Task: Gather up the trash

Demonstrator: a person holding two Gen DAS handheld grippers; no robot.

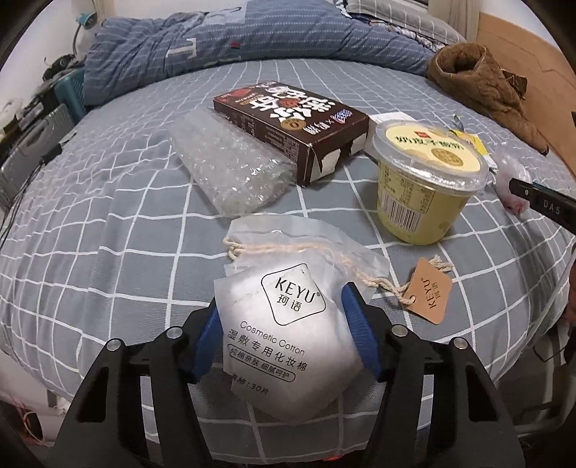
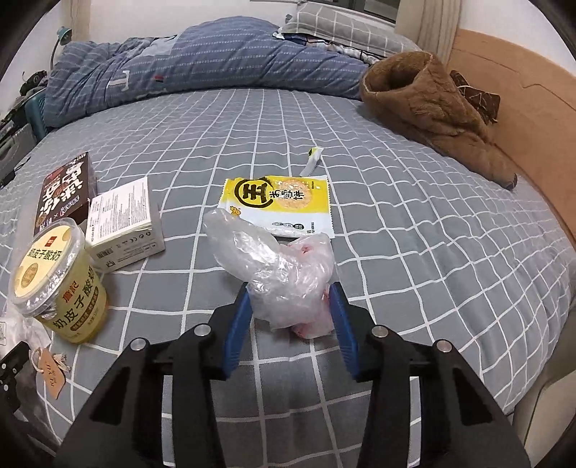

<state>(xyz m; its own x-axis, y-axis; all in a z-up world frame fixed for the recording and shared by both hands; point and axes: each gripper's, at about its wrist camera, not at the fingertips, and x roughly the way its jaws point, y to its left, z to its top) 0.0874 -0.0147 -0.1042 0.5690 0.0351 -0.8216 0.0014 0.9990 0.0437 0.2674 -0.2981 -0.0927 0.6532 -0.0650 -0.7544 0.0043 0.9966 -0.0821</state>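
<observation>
Trash lies on a grey checked bed sheet. In the left wrist view my left gripper stands open around a silver KEYU cotton-pad pouch with a cord and brown tag. Beyond lie bubble wrap, a brown box and a yellow yogurt cup. In the right wrist view my right gripper stands open around a crumpled clear plastic bag. Behind it lie a yellow snack wrapper, a small torn strip, a white box and the cup.
A blue quilt is heaped at the back of the bed. A brown fleece garment lies at the back right against the wooden board. A pillow sits behind the quilt. Cluttered furniture stands left of the bed.
</observation>
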